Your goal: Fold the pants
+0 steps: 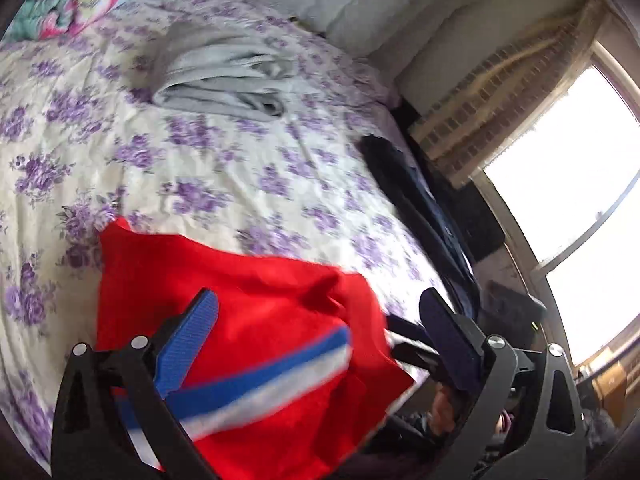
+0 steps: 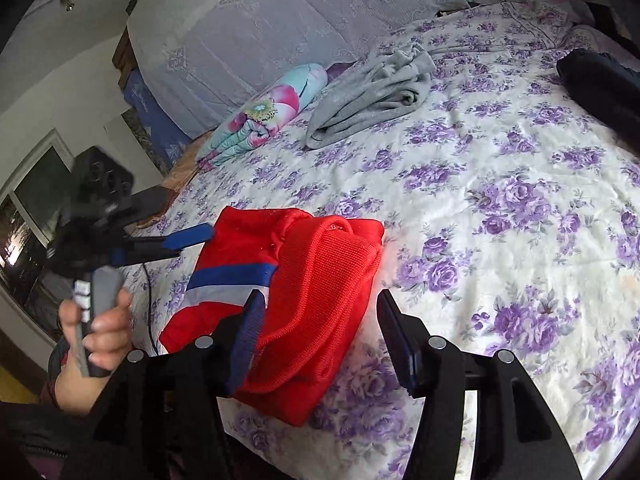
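While one pair of red pants (image 2: 280,292) is lying folded on the flowered bedspread (image 2: 500,208), the right gripper (image 2: 320,336) and left gripper (image 1: 320,332) are both standing spread above it, pinching nothing; one grey garment (image 2: 372,96) and one dark garment (image 2: 600,84) are lying farther away.

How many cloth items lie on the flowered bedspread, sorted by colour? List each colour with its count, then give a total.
Red pants, with blue and white stripe: 1
Grey garment, loosely folded: 1
Dark navy garment, at the bed's edge: 1
Multicoloured floral bundle, rolled: 1
Total: 4
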A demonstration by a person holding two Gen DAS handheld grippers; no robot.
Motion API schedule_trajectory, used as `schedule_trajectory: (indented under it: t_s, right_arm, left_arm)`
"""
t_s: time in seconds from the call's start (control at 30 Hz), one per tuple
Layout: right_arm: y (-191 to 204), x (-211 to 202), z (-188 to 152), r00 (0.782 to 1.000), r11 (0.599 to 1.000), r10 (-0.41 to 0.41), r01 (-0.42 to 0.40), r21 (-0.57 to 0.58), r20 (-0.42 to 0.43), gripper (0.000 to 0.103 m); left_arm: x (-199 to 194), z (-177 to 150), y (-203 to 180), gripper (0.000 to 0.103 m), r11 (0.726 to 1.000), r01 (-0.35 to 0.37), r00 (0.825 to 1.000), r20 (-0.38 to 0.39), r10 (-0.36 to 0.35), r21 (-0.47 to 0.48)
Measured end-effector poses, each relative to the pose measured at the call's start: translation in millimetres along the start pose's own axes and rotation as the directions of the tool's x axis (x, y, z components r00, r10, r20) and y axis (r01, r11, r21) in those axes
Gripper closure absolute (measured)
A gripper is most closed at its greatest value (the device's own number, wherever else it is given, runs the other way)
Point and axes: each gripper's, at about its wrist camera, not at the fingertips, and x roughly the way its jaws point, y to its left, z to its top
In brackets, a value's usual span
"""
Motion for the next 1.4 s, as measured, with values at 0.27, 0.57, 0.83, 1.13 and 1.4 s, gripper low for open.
schedule_trajectory:
  t_s: [0.27,0.57,0.83,1.13,1.4]
  right_arm:
    - [-14,1,-7,1.0,0.999,0.008,-0.007,0.048,-0.019,0.039]
    - [-20,8,3,0.963,0.958,0.257,-0.244,0.151,-0.075,0.009]
    - [0,57,10,0.902,0.923,0.369,-0.326,0.203,-0.225,0.003]
    - [1,44,0,0.889,0.907,0.409,-0.373,0.193,-0.204,0.063]
    - [12,-8,13,0.901,0.907,0.42,-0.411,0.093,-0.112,0.064]
  left_arm:
    - [12,10,77,0.005,0.922,0.187,0.982,0.051,-0.18,-0.338]
    - [-68,-36,55,0.005,0.973,-0.212,0.976,0.024,0.215,-0.089]
    - [-8,-70,45,0.005,0.983,-0.157,0.983,-0.076,0.164,0.092]
    - [-20,-62,28,0.006,0.999,-0.038,0.999,-0.028,0.038,0.02]
    - [-46,-78,-43,0.008,0.98,-0.044,0.999,0.032,0.038,0.192]
